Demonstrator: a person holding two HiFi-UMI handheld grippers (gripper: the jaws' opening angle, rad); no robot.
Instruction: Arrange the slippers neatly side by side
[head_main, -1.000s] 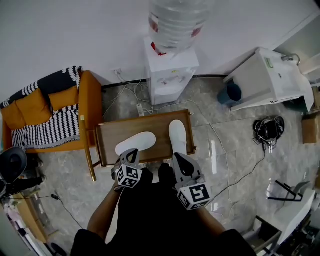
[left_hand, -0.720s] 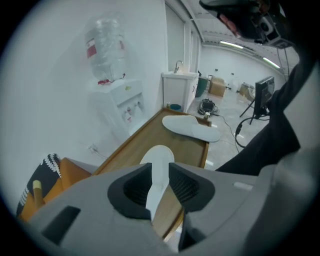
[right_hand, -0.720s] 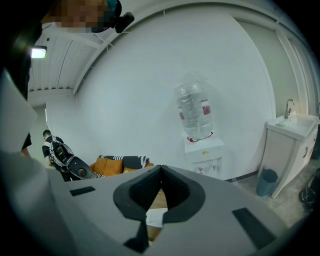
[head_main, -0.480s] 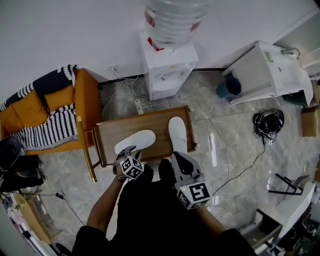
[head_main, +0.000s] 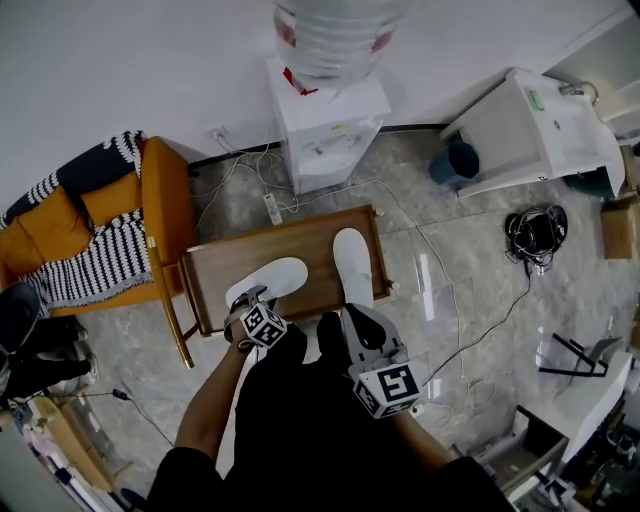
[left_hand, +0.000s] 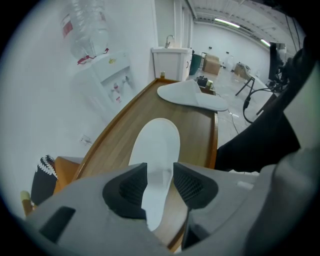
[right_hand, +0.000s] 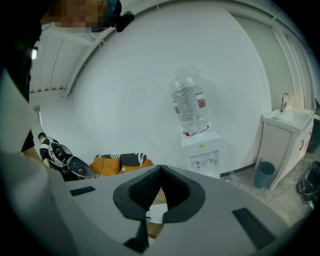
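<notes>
1. Floor (head_main: 480, 250): glossy grey marbled tile.
2. Dispenser (head_main: 325, 135): boxy white plastic cabinet against the wall (head_main: 120, 70), with a clear ribbed bottle (head_main: 330, 30) on top.
3. Chair (head_main: 162, 215): orange wooden frame, with a knitted black-and-white striped throw (head_main: 90, 265) draped over it.
4. Table (head_main: 300, 245): low brown wooden rectangle with a raised lip all round.
5. Right slipper (head_main: 352, 262): flat, white and soft-looking, a long oval. It lies straight along the table's right side.
6. Left slipper (head_main: 272, 280): same kind, lying slanted on the left half, clear of the other one.
7. Left gripper (left_hand: 160, 175): grey plastic with dark cross-hatched pads (left_hand: 122, 190). Its jaws have just been opening and now stand spread. The left slipper's near end sits in the gap and isn't squeezed.
8. Right gripper (right_hand: 160, 172): same build, with its pads pressed together on nothing.
</notes>
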